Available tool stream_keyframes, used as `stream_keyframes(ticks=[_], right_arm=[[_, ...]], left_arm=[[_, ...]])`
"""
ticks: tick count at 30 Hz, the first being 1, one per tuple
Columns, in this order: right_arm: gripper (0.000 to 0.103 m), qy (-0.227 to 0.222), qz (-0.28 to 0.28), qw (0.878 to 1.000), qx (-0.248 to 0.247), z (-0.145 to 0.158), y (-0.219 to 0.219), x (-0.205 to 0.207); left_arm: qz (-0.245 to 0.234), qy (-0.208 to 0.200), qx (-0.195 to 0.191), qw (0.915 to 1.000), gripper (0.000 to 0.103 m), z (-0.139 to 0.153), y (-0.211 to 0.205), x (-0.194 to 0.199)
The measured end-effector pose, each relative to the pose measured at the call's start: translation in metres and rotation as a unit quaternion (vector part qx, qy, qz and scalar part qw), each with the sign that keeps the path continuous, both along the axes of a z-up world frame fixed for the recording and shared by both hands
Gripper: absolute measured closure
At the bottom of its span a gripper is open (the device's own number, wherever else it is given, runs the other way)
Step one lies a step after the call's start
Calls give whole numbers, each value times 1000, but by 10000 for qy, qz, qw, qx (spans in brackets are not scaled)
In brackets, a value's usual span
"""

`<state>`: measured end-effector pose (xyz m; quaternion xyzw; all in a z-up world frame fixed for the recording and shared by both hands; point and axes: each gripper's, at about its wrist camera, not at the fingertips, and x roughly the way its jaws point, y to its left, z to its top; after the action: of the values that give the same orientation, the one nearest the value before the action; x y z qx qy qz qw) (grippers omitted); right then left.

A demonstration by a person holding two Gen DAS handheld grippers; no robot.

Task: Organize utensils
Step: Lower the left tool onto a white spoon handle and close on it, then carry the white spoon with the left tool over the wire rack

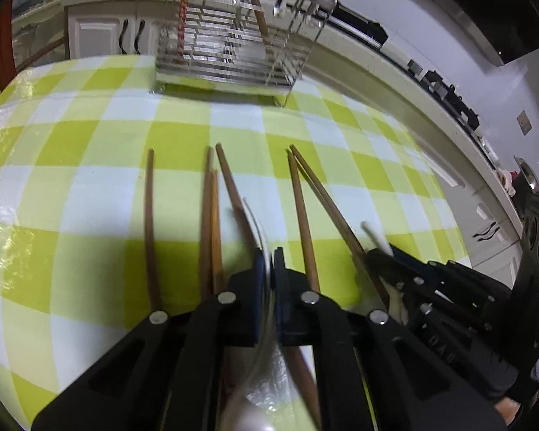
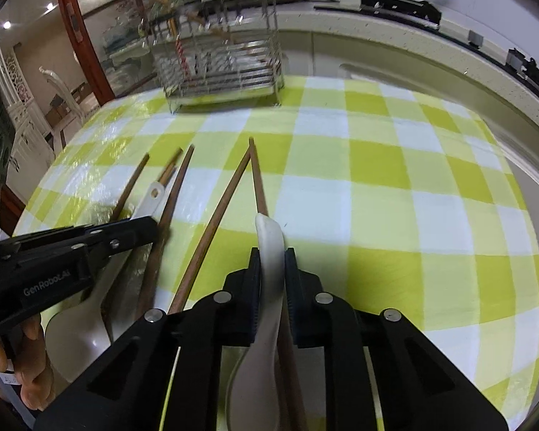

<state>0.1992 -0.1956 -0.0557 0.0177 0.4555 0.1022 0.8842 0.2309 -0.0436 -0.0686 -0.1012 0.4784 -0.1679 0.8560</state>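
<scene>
White ceramic spoons are in both grips: the right gripper [image 2: 272, 251] is closed on the handle of one spoon [image 2: 267, 269], the left gripper [image 1: 268, 262] is clamped on the thin handle of a second spoon [image 2: 90, 309], and both spoon bowls lie low among the wooden chopsticks [image 1: 300, 208] on the green-checked tablecloth [image 2: 395, 194]. Pickup stage, by my reading. Next move calls for lifting clear of the chopsticks and carrying to the wire utensil rack [image 1: 230, 46] at the far table edge.

left wrist: low, forward | right wrist: likewise | shared: utensil rack [image 1: 230, 32] [image 2: 221, 54]
</scene>
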Motion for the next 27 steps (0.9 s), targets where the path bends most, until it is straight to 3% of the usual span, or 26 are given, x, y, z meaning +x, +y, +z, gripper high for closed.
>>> stream_keyframes(ticks=[17,27], right_arm=[[89,-562,-207,9980,223,43,-19,-13],[94,-1027,-338,9941,100,70,-19,-27]], left_arm=[[145,-735,-280,9968,99,43,16,-21],[409,-1363,92,9898,99,73,22,-38]])
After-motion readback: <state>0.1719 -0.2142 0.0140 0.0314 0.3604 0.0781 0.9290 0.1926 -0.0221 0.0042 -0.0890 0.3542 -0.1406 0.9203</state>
